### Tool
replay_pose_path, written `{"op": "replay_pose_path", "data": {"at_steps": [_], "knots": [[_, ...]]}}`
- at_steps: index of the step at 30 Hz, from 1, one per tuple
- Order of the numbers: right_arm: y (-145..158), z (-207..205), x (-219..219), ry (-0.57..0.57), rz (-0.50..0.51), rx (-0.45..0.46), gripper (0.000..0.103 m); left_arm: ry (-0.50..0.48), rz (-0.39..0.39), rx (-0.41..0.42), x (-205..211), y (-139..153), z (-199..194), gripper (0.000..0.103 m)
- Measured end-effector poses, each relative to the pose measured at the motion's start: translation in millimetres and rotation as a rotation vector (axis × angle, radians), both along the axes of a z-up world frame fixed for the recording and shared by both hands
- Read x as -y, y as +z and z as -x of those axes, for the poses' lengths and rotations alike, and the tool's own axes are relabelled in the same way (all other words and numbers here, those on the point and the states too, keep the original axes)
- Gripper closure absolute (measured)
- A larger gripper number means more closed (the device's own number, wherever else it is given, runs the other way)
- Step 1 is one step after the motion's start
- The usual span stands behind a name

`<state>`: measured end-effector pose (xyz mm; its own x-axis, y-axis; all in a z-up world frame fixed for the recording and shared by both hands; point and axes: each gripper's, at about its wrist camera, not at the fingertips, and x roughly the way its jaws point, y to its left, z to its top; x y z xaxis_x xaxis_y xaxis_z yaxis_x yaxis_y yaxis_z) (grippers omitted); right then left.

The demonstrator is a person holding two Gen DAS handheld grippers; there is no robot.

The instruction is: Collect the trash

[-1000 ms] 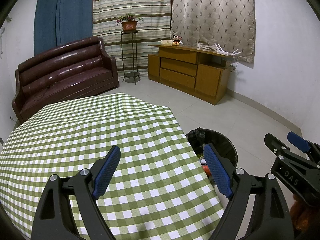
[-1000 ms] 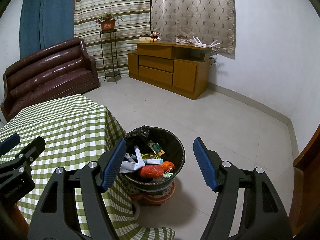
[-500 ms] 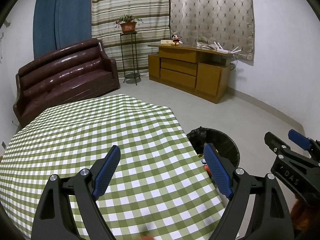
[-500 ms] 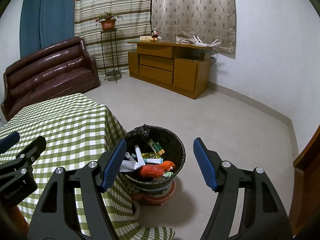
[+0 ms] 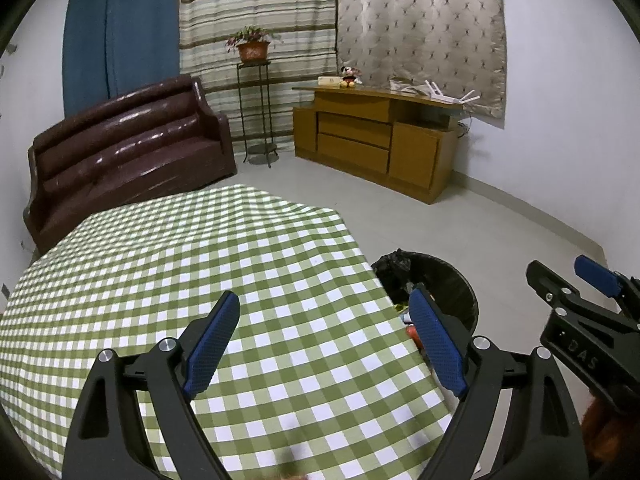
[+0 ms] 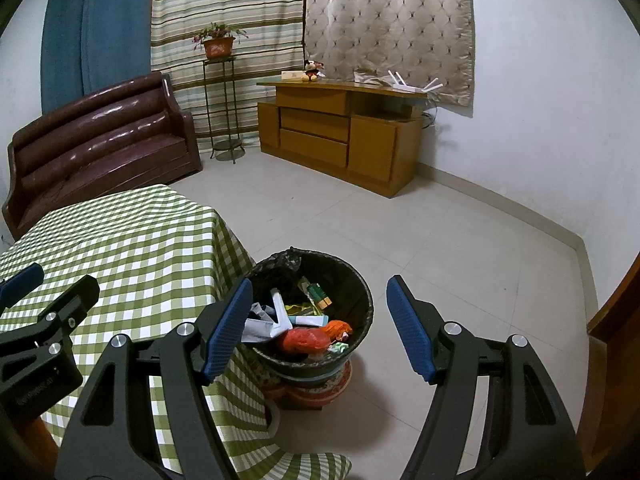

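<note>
A black-lined trash bin (image 6: 362, 300) stands on the floor by the table's right corner, holding several pieces of trash: white paper (image 6: 280, 314), a red-orange wrapper (image 6: 304, 338), a green packet (image 6: 318, 294). My right gripper (image 6: 320, 322) hovers above the bin, open, with nothing between its blue pads. My left gripper (image 5: 324, 338) is open and empty over the green checked tablecloth (image 5: 160, 264), which carries no loose items. The bin (image 5: 440, 280) peeks out past the table edge in the left wrist view, and the right gripper (image 5: 588, 300) shows at that view's right edge.
A brown leather sofa (image 5: 124, 148) sits behind the table. A wooden cabinet (image 6: 340, 132) and a plant stand (image 6: 220, 92) line the curtained back wall. Tiled floor (image 6: 460, 248) spreads right of the bin. A wooden edge (image 6: 616, 312) stands at far right.
</note>
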<state>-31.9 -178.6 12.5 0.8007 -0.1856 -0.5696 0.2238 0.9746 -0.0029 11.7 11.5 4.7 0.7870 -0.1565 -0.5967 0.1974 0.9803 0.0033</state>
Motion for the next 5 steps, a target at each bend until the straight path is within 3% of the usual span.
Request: {"op": "replay_pose_path", "data": {"at_steps": [5], "knots": [[-8.7, -4.3, -11.1, 0.026, 0.000, -0.018, 0.031, 0.033, 0.002, -0.039, -18.0, -9.2, -8.5, 0.019]]}}
